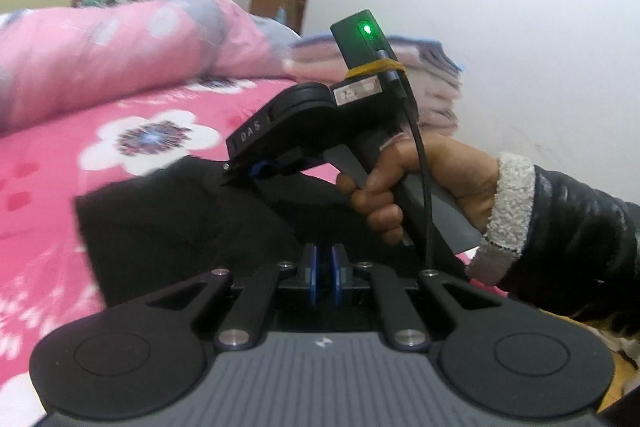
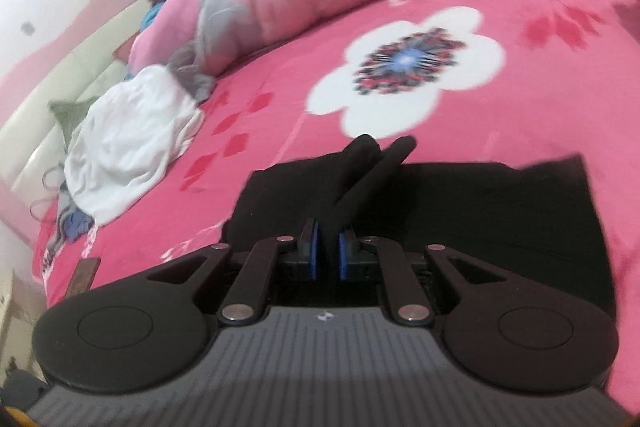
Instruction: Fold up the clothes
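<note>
On the pink floral bedsheet (image 2: 500, 115) lies the black garment (image 2: 480, 211); my right gripper (image 2: 327, 251) pinches a raised fold of it, while my left gripper (image 1: 325, 273) is nearly closed, holding nothing I can see.

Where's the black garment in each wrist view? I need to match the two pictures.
Left wrist view: the black garment lies centre-left on the pink bed, with the right tool pinching its top edge.
Right wrist view: it fills the lower centre and right, a fold rising between that tool's blue pads.
Shared landmark: the big white flower on the bedsheet.
</note>
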`<state>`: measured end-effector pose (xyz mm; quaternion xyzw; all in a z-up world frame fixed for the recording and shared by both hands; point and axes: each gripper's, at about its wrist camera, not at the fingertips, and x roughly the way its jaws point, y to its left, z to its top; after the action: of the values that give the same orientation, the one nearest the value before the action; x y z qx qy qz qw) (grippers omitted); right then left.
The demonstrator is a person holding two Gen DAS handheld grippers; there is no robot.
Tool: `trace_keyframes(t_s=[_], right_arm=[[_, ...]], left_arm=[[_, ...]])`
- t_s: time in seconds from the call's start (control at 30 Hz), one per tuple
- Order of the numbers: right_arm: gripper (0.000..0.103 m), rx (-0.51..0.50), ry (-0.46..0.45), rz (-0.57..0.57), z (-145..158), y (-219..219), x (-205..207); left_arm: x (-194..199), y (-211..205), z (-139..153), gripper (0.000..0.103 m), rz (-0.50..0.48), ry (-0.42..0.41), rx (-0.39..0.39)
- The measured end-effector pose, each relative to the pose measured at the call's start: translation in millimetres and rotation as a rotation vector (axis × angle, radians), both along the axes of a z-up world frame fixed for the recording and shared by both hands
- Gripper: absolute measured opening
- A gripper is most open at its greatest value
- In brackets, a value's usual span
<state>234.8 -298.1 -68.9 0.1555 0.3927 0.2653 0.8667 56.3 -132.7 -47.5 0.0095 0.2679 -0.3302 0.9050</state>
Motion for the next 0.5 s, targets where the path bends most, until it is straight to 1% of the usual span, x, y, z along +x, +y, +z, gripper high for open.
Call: trace_keyframes(t_s=[0.23,0.33,0.37,0.4,0.43,0.47,0.5], right_arm=[[0.002,0.034,-0.005,-0.053,-8,-45,0],[0.002,0.048,-0.008,-0.076,-10,-65,0],[0.003,0.059,-0.006,-0.086,-11,-71,-1],[0.006,0.076,-0.002,-0.095,-11,-78,-4],[0.006,0.088,-0.001,-0.104,-10,-83,-8],[0.006,0.095,-0.001,-0.113,-10,-88,-12],[0.007,0.097,-0.004,-0.12,-8,-93,-18]], left_arm=[[23,-33,-11,0.008,-0.084,0.043,-0.004],[33,-42,-22,0.009,-0.113,0.081,0.017],[34,-44,-25,0.013,-0.12,0.096,0.022],[35,-46,-28,0.023,-0.126,0.111,0.026],[34,-45,-28,0.034,-0.125,0.114,0.017],[32,-43,-28,0.04,-0.124,0.116,0.008],[30,-38,-25,0.052,-0.119,0.109,0.003]])
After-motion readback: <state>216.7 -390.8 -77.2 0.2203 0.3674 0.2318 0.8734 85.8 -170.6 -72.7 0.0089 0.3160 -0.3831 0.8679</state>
